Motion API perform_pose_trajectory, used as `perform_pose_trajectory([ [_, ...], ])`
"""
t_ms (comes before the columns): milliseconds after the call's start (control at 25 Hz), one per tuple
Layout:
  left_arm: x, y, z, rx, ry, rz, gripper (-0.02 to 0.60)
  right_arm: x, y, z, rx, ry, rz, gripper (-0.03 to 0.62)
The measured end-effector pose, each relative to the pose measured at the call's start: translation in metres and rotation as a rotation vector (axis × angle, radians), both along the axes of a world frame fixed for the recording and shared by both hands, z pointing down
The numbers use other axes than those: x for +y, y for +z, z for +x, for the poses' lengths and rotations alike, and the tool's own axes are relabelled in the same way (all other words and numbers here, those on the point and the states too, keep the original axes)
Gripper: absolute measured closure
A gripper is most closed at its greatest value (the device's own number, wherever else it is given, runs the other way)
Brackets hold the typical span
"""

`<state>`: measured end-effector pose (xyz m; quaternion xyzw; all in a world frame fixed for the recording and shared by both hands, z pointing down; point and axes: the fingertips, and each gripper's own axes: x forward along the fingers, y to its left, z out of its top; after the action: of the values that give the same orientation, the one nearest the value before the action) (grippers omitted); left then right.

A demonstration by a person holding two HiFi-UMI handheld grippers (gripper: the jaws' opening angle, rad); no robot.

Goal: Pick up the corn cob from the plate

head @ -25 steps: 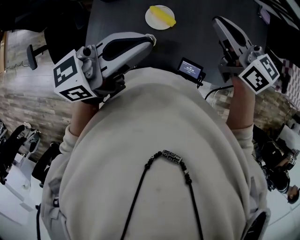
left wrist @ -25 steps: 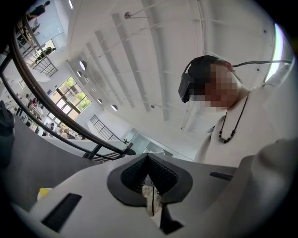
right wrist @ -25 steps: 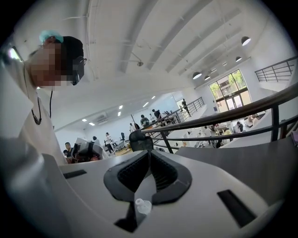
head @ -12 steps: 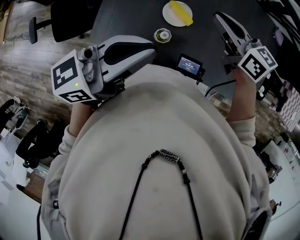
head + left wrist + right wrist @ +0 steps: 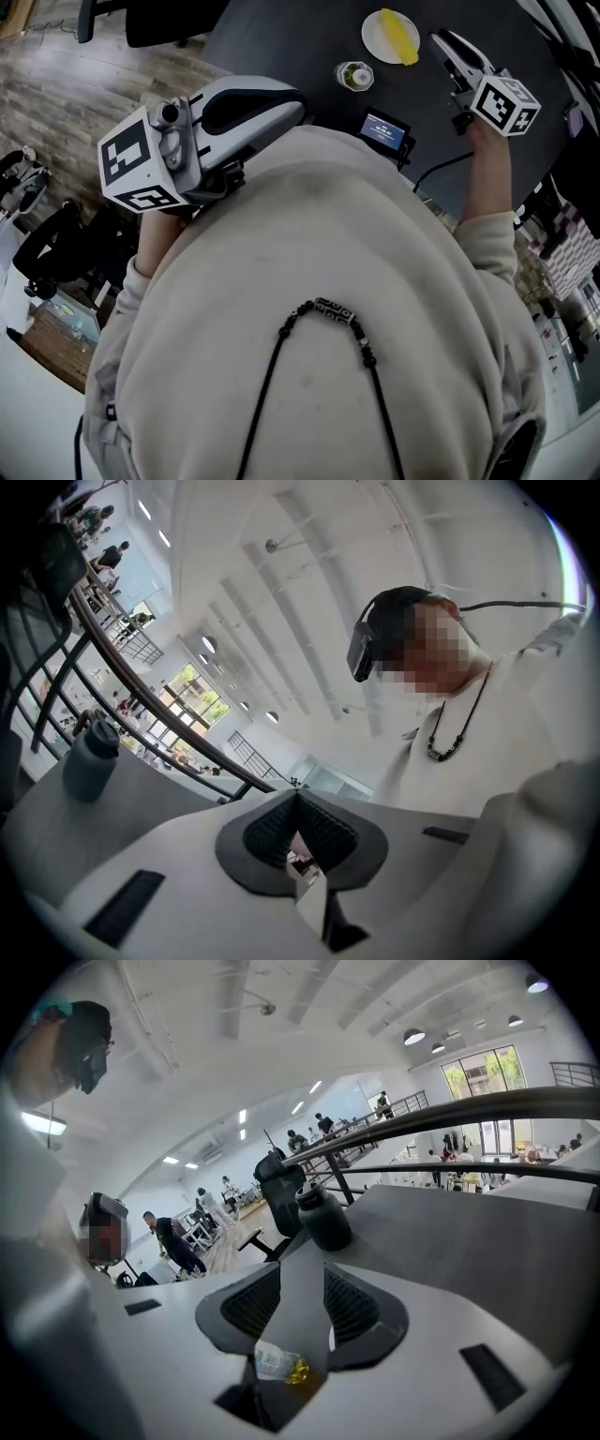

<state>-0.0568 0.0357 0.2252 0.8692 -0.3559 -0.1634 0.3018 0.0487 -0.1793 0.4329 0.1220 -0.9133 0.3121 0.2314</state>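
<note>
**Head view, steeply downward.** A person (image 5: 319,309) in a pale sweatshirt, wearing a beaded necklace (image 5: 339,312), is holding one tool in each hand.

- **Task object:** The yellow corn cob (image 5: 402,36) is lying across a white plate (image 5: 375,39). The plate is sitting on the dark bench (image 5: 291,42), on the side far from the person.
- **Other items:** A small round bowl (image 5: 354,75) with greenish contents is standing near the plate, on its near-left side. A small display unit (image 5: 384,129) is sitting at the bench's near edge.
- **Right tool:** The right tool (image 5: 439,39) is reaching over the bench, with its tips showing just right of the plate and nothing in its grasp.
- **Left tool:** The left tool (image 5: 298,94) is being held beside the person's chest, well apart from the plate.

**Right gripper view.** The jaws of the right tool (image 5: 302,1274) are standing partly apart, having just been opening, and the pads are pressing on nothing. Bare bench is showing through the gap, and a dark bottle (image 5: 323,1213) is standing beyond it. A small pale-and-yellow shape low in the gap is too small to identify.

**Left gripper view.** The jaw tips of the left tool (image 5: 297,797) are meeting, with nothing between them.
</note>
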Motion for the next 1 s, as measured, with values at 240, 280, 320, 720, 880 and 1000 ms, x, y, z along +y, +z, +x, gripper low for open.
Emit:
perform_pose_trajectory([
  [240, 0.004, 0.003, -0.011, 0.005, -0.045, -0.022, 0.58, -0.007, 0.047, -0.009, 0.088, -0.009, -0.058, 0.397],
  [280, 0.004, 0.003, -0.014, 0.006, -0.049, -0.025, 0.58, -0.009, 0.056, -0.012, 0.105, -0.012, -0.063, 0.391],
  [320, 0.004, 0.004, -0.016, 0.008, -0.054, -0.028, 0.58, -0.01, 0.065, -0.015, 0.122, -0.018, -0.07, 0.385],
  [720, 0.003, 0.013, -0.029, 0.045, -0.089, -0.051, 0.58, -0.025, 0.163, -0.018, 0.366, -0.018, -0.06, 0.318],
  [880, 0.004, 0.014, -0.032, 0.058, -0.105, -0.049, 0.58, -0.02, 0.19, -0.017, 0.448, -0.042, -0.075, 0.302],
  [1000, 0.004, 0.015, -0.036, 0.061, -0.12, -0.054, 0.58, -0.016, 0.204, -0.016, 0.508, -0.077, -0.077, 0.295],
])
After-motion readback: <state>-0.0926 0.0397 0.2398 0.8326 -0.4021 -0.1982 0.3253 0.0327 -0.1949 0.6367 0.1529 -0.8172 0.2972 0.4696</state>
